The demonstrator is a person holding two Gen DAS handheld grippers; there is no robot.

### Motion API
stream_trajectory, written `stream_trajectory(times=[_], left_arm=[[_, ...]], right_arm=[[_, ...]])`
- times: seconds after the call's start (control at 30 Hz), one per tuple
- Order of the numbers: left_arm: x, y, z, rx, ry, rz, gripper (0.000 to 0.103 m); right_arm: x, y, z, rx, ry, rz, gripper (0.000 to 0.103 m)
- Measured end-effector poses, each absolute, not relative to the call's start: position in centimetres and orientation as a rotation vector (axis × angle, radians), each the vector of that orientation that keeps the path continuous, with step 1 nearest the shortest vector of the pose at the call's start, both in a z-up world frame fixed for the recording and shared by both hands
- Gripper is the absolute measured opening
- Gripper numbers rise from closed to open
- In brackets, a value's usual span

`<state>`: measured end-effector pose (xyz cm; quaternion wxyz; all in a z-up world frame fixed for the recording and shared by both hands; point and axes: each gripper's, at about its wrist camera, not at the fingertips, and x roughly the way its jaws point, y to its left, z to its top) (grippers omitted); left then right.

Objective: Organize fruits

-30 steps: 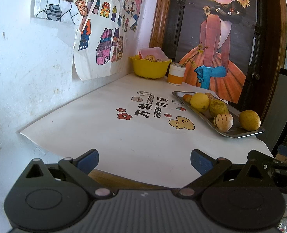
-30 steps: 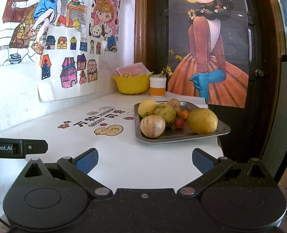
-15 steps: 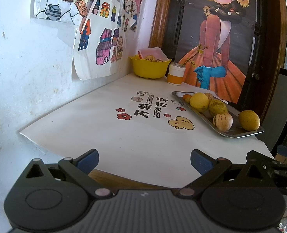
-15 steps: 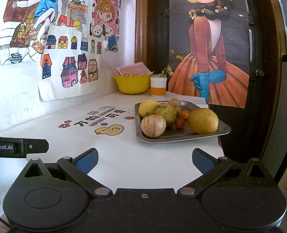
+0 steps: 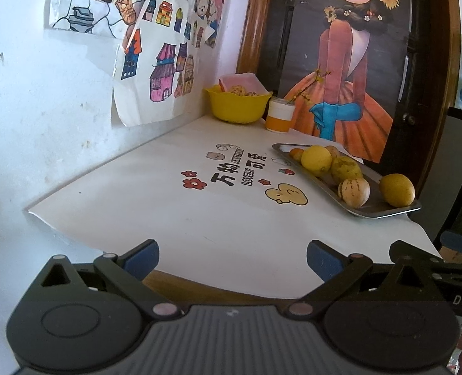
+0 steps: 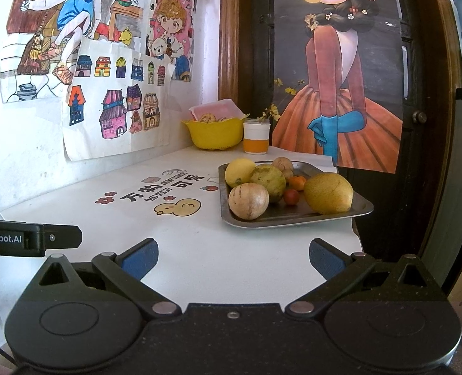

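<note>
- Your left gripper (image 5: 232,257) and right gripper (image 6: 233,257) both hang at the near edge of the table (image 6: 199,250), jaws spread wide and holding nothing.
- The fruit sits on a metal tray (image 6: 360,211) at the table's right side, well ahead of both grippers.
- The pale striped fruit (image 6: 248,201) lies nearest you at the tray's front left, a big yellow one (image 6: 328,192) at the front right.
- Behind them are a green-yellow fruit (image 6: 268,181) and a lemon (image 6: 239,172), touching each other, with two small orange-red fruits (image 6: 291,196) tucked between.
- These look round, smooth and firm, so they will likely roll; take each across its widest part and squeeze gently.
- The small ones seem soft-skinned and easy to crush or flick away.
- The tray's low rim is what you must lift over, and its right corner looks close to the table edge, so a push may tip or slide it.
- Your open room is the bare white surface left of the tray, around the printed duck (image 6: 178,207).
- A yellow bowl (image 6: 215,132) and a cup (image 6: 256,140) stand at the far corner, well apart from the tray.
</note>
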<state>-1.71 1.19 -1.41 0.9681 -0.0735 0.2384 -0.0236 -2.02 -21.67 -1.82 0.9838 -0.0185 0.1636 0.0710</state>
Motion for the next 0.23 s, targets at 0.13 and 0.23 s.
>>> stream_trajectory(times=[0.13,0.23], left_arm=[[-1.79,1.14,-1.36,-0.149,0.477,-0.058,0.102],[-1.85,1.13,-1.36,-0.149,0.475,-0.056,0.102]], right_arm=[[-2.08,-21.52,-1.86,-0.039,0.330,0.145,0.102],[-2.09,-21.45,-1.85,-0.039,0.330,0.144,0.102]])
